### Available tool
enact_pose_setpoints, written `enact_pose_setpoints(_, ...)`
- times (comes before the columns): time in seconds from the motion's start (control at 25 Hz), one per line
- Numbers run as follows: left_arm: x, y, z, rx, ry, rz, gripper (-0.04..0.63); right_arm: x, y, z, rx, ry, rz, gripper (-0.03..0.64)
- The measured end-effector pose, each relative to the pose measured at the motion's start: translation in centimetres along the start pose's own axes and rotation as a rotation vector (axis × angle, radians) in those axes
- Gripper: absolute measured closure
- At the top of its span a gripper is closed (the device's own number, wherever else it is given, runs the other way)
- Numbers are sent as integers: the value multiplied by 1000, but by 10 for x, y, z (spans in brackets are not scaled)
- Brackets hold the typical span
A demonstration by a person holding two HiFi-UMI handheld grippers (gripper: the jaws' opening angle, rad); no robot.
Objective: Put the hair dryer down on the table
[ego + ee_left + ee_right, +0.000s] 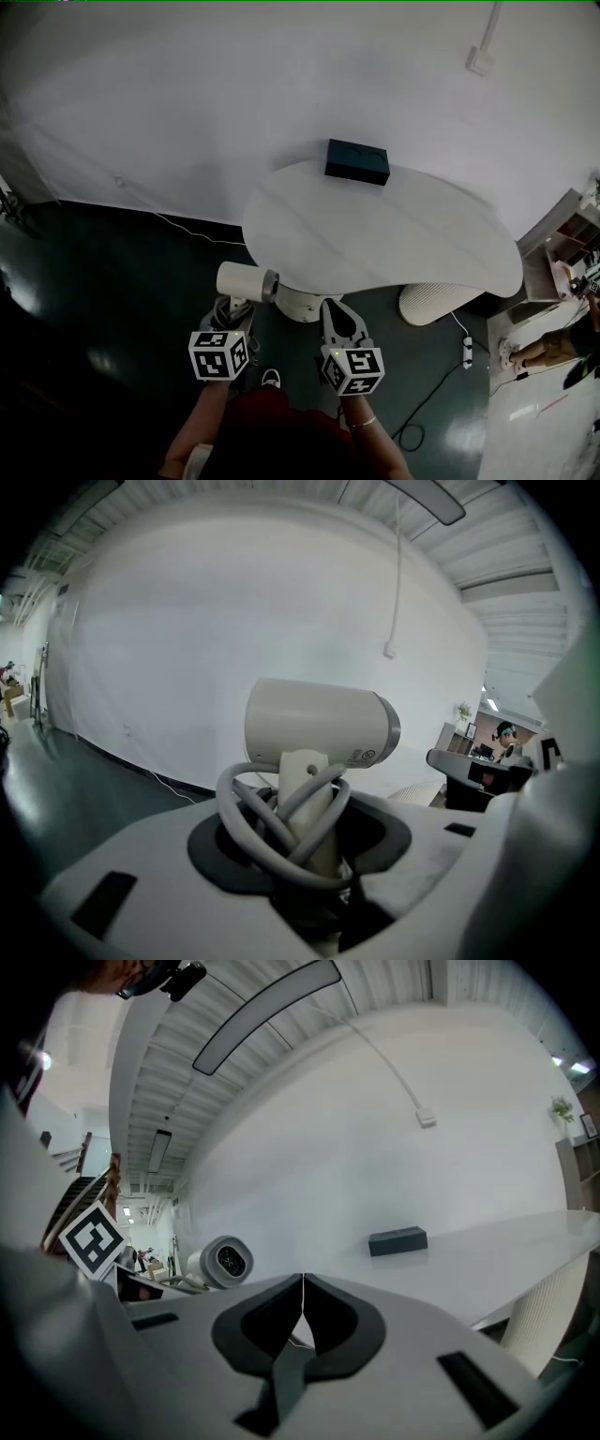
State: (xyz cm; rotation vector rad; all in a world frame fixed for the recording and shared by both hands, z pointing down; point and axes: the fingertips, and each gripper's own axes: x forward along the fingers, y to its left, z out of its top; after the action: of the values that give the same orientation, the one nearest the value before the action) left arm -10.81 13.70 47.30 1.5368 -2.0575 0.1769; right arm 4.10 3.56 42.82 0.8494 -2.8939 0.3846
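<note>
A white hair dryer (246, 280) is held up in front of the white table (375, 244), just off its near left edge. My left gripper (234, 314) is shut on the dryer's handle (314, 817), round which the grey cord (267, 822) is looped; the barrel (319, 726) lies crosswise above the jaws. My right gripper (342, 323) hangs to the right of it, shut, with its jaw tips touching and nothing between them. From the right gripper view the dryer (220, 1262) shows end-on at the left.
A dark box (357, 161) lies at the table's far edge, also seen as the dark box (397, 1239). A white ribbed object (436, 302) stands on the dark floor under the table's right side. Cables and a power strip (467, 351) lie on the floor.
</note>
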Motion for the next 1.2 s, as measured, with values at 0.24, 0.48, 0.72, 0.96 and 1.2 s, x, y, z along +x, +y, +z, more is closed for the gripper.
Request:
enact_pose_setpoints(0.24, 40, 26, 25, 14, 18, -45, 396, 51, -1, 5, -3, 18, -40, 601)
enact_pose_setpoints(0.48, 66, 43, 41, 63, 41, -92, 396, 77, -6, 3, -9, 42, -94, 601)
enact_pose_setpoints(0.72, 88, 47, 54, 73, 44, -119, 396, 83, -25, -2, -8, 75, -146, 601)
enact_pose_setpoints(0.96, 115, 46, 58, 94, 67, -119, 396, 91, -51, -1, 6, 64, -183, 601)
enact_pose_setpoints(1.2, 154, 36, 68, 108, 99, -126, 396, 112, -88, 9, 11, 55, -203, 601)
